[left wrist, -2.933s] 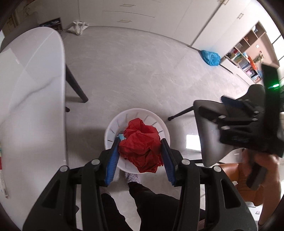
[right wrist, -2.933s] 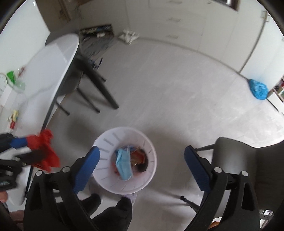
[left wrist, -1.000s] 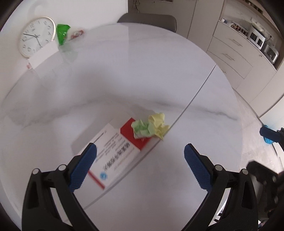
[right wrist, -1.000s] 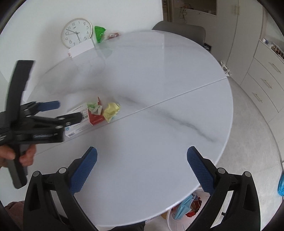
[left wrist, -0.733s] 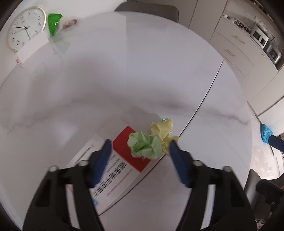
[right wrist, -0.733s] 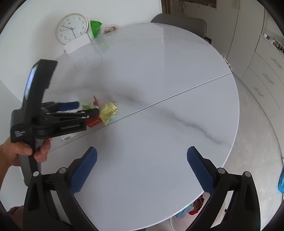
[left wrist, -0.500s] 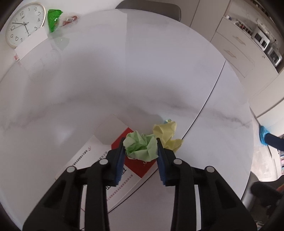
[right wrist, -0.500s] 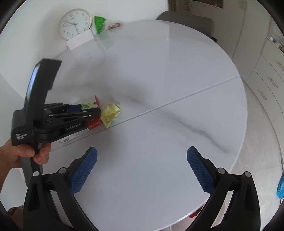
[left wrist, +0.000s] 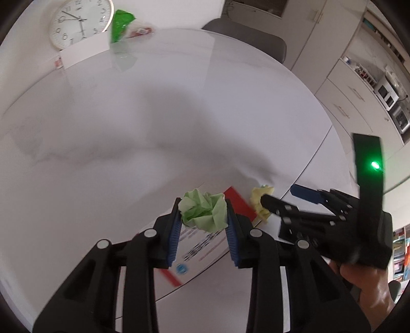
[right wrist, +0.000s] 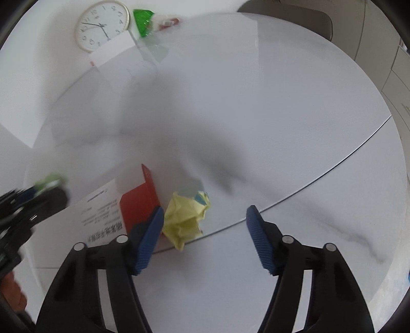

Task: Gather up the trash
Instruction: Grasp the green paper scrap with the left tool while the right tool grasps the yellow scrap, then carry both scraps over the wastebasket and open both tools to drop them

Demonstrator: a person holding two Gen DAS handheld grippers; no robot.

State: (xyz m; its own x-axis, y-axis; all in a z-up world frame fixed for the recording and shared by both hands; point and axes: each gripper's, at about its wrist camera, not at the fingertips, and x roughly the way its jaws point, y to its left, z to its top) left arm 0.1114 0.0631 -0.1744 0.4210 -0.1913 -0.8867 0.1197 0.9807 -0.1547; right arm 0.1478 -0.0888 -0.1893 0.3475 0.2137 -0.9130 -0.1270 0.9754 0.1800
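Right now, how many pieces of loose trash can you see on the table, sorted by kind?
Crumpled paper balls: 2, the green paper ball clamped in the left gripper and the yellow paper ball between the fingers of the open right gripper.
Flattened cartons: 1, the red and white carton.
Green wrappers: 1, the green wrapper by the clock.
Total: 4

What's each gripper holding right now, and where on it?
The left gripper pinches the crumpled green paper across its sides. The right gripper holds nothing; its fingers are open around the yellow paper.
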